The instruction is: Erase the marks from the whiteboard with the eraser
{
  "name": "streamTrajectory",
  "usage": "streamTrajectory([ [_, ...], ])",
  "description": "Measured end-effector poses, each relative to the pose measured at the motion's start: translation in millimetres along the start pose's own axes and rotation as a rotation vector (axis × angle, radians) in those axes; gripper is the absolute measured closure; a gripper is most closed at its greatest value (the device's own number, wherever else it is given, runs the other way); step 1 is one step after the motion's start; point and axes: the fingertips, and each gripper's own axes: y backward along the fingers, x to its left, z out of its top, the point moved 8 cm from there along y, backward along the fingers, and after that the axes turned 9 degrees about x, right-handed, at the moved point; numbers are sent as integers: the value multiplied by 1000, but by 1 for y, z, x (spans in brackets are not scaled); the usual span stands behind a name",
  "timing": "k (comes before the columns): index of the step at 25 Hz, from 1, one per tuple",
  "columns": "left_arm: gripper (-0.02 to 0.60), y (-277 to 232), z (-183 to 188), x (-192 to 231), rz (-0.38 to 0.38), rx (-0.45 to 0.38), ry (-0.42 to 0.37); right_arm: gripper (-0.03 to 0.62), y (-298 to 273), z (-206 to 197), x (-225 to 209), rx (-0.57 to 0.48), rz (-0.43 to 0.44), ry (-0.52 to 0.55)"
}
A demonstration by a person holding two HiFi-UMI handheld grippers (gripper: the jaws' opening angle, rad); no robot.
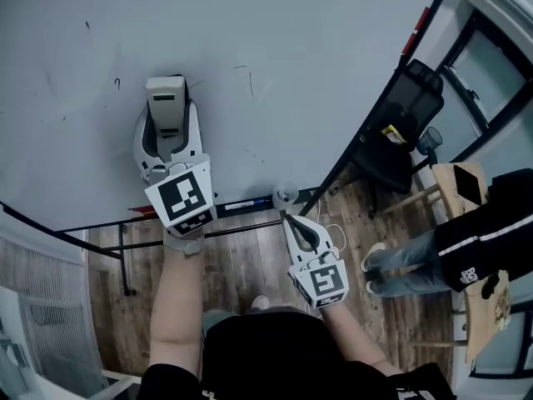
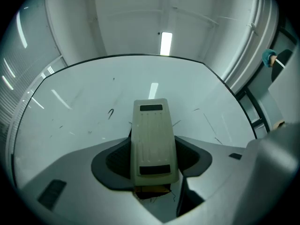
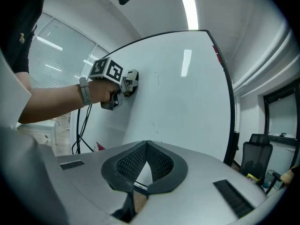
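A beige eraser point(image 2: 153, 139) sits clamped between the jaws of my left gripper point(image 1: 166, 132), pressed flat against the whiteboard point(image 1: 275, 48). The head view has the eraser point(image 1: 165, 107) at the board's lower middle. Faint dark marks remain: a small curl point(image 1: 117, 82), a thin stroke point(image 1: 249, 80), and in the left gripper view a curl point(image 2: 110, 113) left of the eraser. My right gripper point(image 1: 289, 221) hangs shut and empty below the board's bottom edge. In the right gripper view its pads point(image 3: 157, 162) meet at the tips, and the left gripper point(image 3: 123, 86) shows on the whiteboard point(image 3: 187, 97).
A marker tray point(image 1: 241, 207) runs under the board with pens on it. A black office chair point(image 1: 400, 123) stands to the right, and a seated person's legs point(image 1: 416, 257) are further right by a wooden chair. The floor is wood.
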Motion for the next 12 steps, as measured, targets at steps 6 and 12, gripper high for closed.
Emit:
streamTrajectory([
  [6,316,2,-6,6,15,-7,19,568,-1,-2,5,9,3,4],
  [12,316,-5,23,-24,-20,-109,-79,568,10,-9,-10,18,-53,-18],
])
